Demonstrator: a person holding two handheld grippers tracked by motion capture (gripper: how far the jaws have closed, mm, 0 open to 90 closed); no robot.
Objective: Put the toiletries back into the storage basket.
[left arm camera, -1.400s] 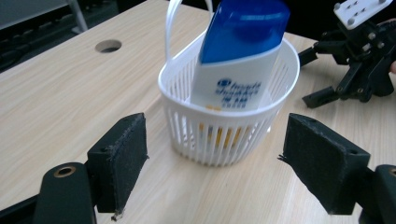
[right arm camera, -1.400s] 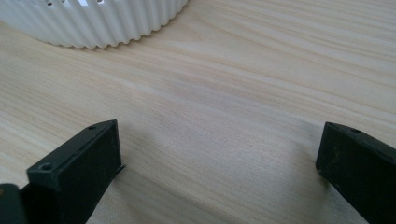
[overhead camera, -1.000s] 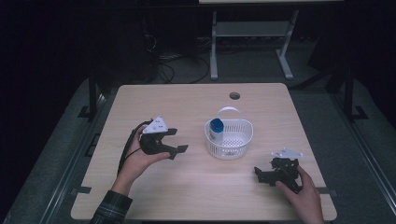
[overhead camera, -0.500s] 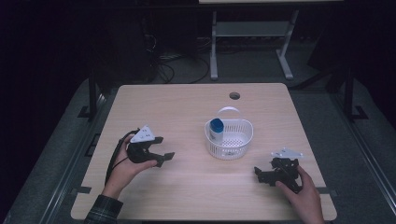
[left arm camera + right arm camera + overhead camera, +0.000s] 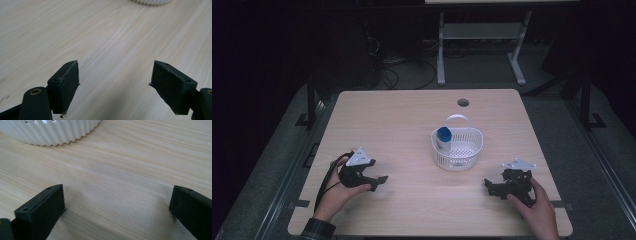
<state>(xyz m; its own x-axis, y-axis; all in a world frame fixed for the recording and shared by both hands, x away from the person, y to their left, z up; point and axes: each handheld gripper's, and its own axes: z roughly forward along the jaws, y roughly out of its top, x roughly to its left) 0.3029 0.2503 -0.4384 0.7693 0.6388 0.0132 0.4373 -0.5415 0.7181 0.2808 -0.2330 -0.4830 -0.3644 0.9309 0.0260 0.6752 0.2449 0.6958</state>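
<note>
The bottle [image 5: 443, 138] stands in the basket [image 5: 457, 159] — that part looks done. Left gripper [image 5: 373, 183] and right gripper [image 5: 493, 187] rest wide apart, empty, either side of the basket.

- No text, label, brand, number or sign can be read in any view.
- On the bottle [image 5: 443, 139] with the blue cap, at 9 o'clock inside the white basket [image 5: 472, 159], no lettering can be made out.
- No markings are seen on the wooden table [image 5: 412, 125].
</note>
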